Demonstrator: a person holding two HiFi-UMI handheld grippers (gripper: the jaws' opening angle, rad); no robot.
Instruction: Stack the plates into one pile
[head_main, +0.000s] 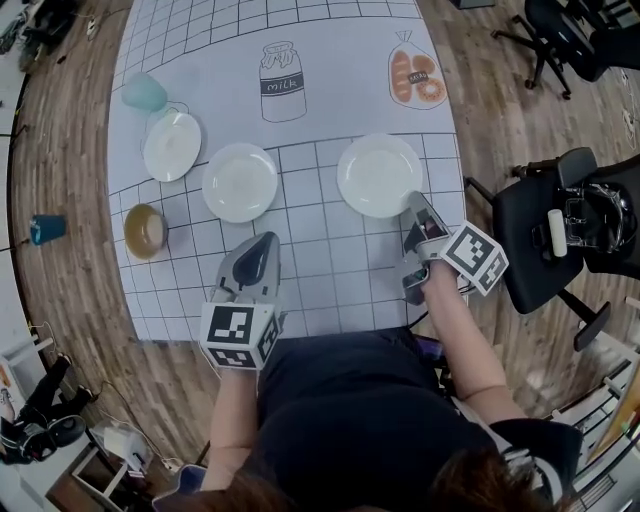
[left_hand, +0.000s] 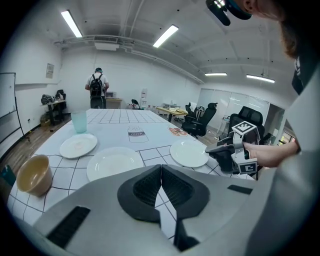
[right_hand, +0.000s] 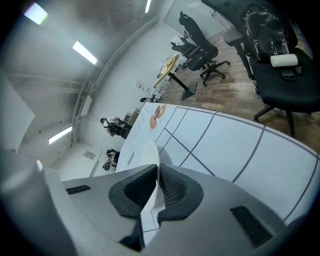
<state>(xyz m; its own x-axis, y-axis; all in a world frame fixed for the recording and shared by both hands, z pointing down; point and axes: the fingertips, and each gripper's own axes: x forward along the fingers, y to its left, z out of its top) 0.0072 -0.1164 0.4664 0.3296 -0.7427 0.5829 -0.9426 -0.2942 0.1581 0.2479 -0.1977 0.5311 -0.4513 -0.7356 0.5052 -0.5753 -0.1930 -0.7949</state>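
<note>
Three white plates lie on the gridded table cover: a small one (head_main: 172, 145) (left_hand: 78, 145) at the left, one in the middle (head_main: 240, 182) (left_hand: 115, 162) and one at the right (head_main: 378, 175) (left_hand: 188, 153). My right gripper (head_main: 415, 208) (right_hand: 157, 167) (left_hand: 222, 148) grips the near right rim of the right plate (right_hand: 149, 150), whose thin white edge runs between the pads. My left gripper (head_main: 262, 243) (left_hand: 161, 172) hovers just in front of the middle plate, shut with nothing in it.
A teal cup (head_main: 145, 93) (left_hand: 79, 122) stands behind the small plate and a brown bowl (head_main: 146, 231) (left_hand: 34, 174) sits at the left. A black office chair (head_main: 560, 220) stands right of the table. A person with a backpack (left_hand: 96, 88) stands far off.
</note>
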